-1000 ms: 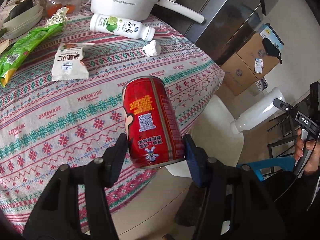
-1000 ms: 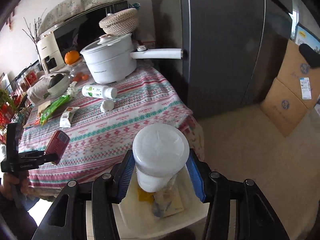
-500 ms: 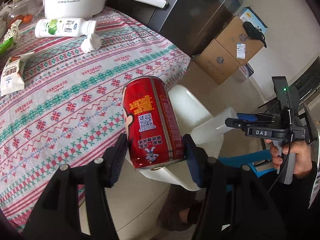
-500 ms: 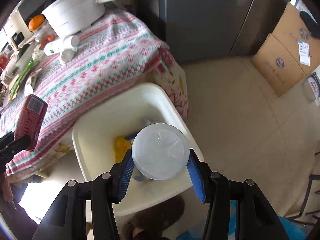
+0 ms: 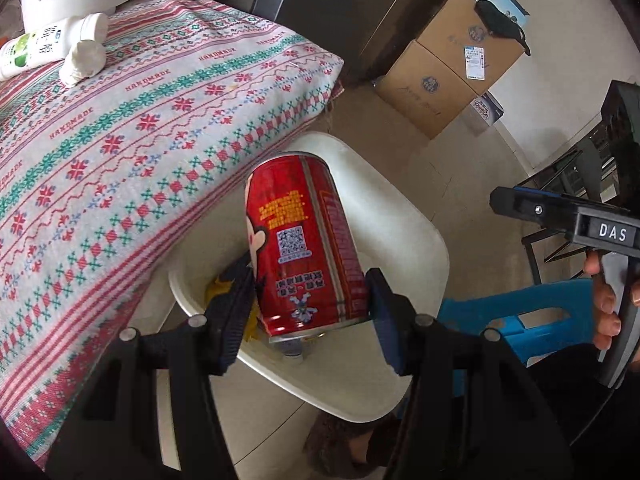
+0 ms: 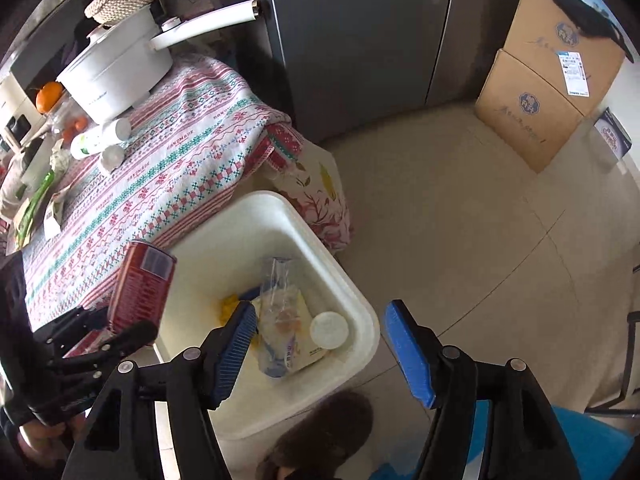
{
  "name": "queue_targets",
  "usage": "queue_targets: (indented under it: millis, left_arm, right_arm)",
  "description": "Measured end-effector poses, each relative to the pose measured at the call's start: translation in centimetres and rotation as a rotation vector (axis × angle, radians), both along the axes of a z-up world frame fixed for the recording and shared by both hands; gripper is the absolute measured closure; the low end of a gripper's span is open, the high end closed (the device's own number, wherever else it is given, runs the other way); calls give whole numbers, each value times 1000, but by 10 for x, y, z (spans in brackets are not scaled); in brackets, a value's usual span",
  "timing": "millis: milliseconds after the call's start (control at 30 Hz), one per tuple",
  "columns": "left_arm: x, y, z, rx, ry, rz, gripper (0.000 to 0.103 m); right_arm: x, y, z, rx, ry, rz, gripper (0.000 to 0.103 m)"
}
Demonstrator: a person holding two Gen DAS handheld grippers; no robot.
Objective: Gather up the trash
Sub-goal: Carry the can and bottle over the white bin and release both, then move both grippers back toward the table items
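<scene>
My left gripper (image 5: pixel 308 312) is shut on a red drink can (image 5: pixel 304 240), held over the near rim of a white bin (image 5: pixel 404 224) that stands on the floor beside the table. In the right wrist view the same can (image 6: pixel 140 284) hangs at the bin's (image 6: pixel 360 300) left side. My right gripper (image 6: pixel 320 344) hovers above the bin with its jaws opening and nothing between them. A white plastic bottle (image 6: pixel 328 330) lies inside the bin among a clear bag (image 6: pixel 280 304) and yellow wrappers. My right gripper (image 5: pixel 520 206) also shows at the right in the left wrist view.
The table has a patterned cloth (image 6: pixel 180 160) with a white pot (image 6: pixel 116 68), a white-green bottle (image 6: pixel 100 136), a crumpled tissue (image 5: pixel 82 60) and snack wrappers (image 6: pixel 52 208). Cardboard boxes (image 6: pixel 540 92) stand by the wall. A blue stool (image 5: pixel 520 316) and a dark slipper (image 6: pixel 320 436) are near the bin.
The right gripper tipped down over the bin, opened, and the white bottle dropped into it. The left gripper carried the red can off the table to above the bin.
</scene>
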State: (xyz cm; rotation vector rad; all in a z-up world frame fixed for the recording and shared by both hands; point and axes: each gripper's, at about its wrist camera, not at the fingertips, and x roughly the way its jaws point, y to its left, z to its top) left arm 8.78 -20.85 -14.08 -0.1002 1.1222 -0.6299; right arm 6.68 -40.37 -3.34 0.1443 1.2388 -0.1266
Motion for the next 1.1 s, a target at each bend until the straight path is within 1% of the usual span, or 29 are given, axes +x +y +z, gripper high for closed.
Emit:
queue_targets:
  millis: [200,267,333,467,667,733,900,1033,1100]
  left_arm:
    - [6,-7,-7,17,-13,-3,45]
    - [5,-4,-6,19,-21,2,43]
    - [5,0,-2,34,-34,6,34]
    - [3,12,8,51,-57,11,31]
    - [-1,40,23,69,-71,39,27]
    - [-2,50,30,82,-82,53,23]
    - [-2,82,44,142,-114,117,14]
    - [-3,111,54,184,-144,174,7]
    - [-3,126,58,211,-157,208,5]
  right_arm:
    - [0,1,3,8,-17,-2,33]
    - [0,2,3,8,-19,-2,32]
    - [1,3,3,6,-19,1,31]
    - [2,8,4,-4,-20,17,31]
    - [6,19,8,-12,-33,41,31]
    - [8,24,11,-13,-42,50,31]
    - [18,45,18,-18,-66,83,29]
    - [28,72,26,-17,-98,127,26]
    - [33,88,30,-17,-115,149,25]
